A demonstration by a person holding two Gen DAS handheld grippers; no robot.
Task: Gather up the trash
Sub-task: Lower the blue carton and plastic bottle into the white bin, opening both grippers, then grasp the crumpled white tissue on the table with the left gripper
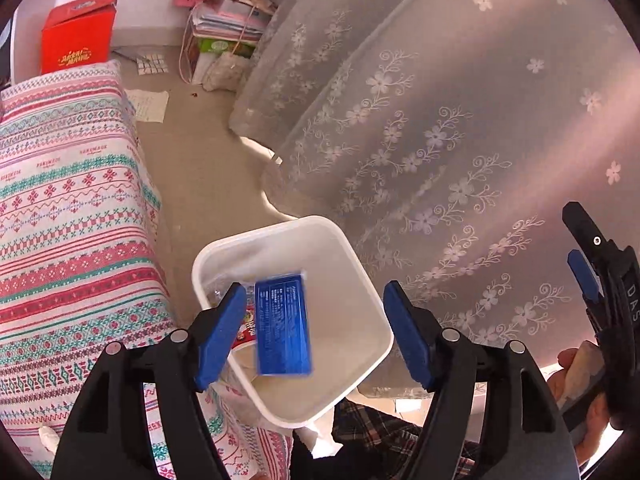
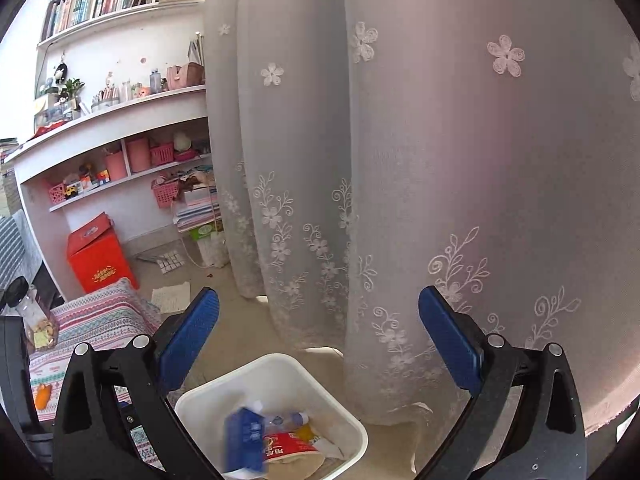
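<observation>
Both the left gripper [image 1: 316, 332] and right gripper [image 2: 320, 340] gape apart, holding nothing, above the white bin [image 1: 360, 280], where the blue carton [image 1: 283, 324] (blurred) sits at the bin's 9 o'clock side.

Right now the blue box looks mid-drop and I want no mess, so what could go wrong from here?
The blue box is blurred over the white bin; it may land propped on the red cup and tip out. The bin stands close against the lace curtain, so the open right gripper could snag the fabric. The open left gripper hangs over the rim and might knock the bin.
</observation>
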